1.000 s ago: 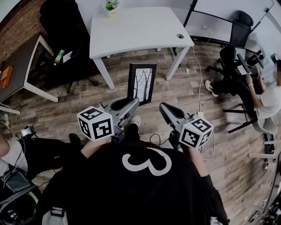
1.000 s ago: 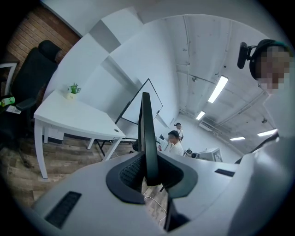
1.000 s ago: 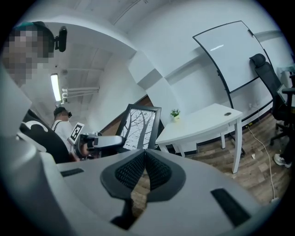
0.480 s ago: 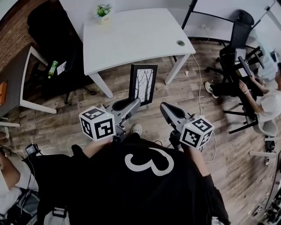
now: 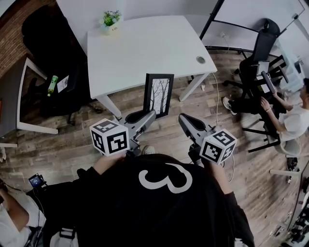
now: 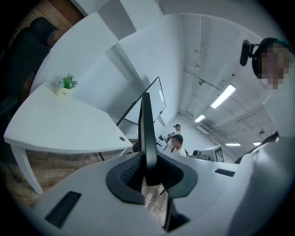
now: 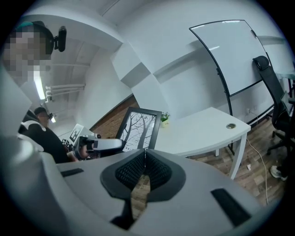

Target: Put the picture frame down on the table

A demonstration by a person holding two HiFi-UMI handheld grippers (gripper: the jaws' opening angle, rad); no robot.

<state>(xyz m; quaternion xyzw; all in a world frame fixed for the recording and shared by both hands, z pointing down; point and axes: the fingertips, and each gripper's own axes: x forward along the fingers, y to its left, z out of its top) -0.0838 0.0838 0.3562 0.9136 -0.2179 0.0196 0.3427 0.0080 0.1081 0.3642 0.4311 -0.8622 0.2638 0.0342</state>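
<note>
Bottle (image 5: 52, 85), green and slim, lies at far left on sth dark just beside a grey side table (image 5: 14, 96); its contents can't be made out. A small white pot (image 5: 111, 30) at the back-left corner of the white table (image 5: 145, 48) holds a leafy green plant (image 5: 110, 18). The tabletop is smooth and matte w/ rounded corners and a round cable hole (image 5: 201, 60) near its right edge; legs are white; the floor (image 5: 72, 144) is wood-grain planks.

The left gripper (image 5: 152, 113), grey plastic w/ black ribbed pads, is clamped on the lower edge of the picture frame (image 5: 158, 94); the left gripper view shows that edge thin and dark, pinched at a narrow gap. The frame is upright in the air, above the floor just in front of the table's near edge, not on the tabletop. It is rectangular, w/ a black border and a white print of bare black trees.

The right gripper (image 5: 183, 117) sits just right of the frame, apart from it; its own view shows the pads pressed together w/ nothing between them. Each gripper carries a black-and-white marker cube.

Further right are a black-framed whiteboard (image 5: 256, 14), a black office chair (image 5: 263, 46) and a seated person (image 5: 289, 116) at the far right.
</note>
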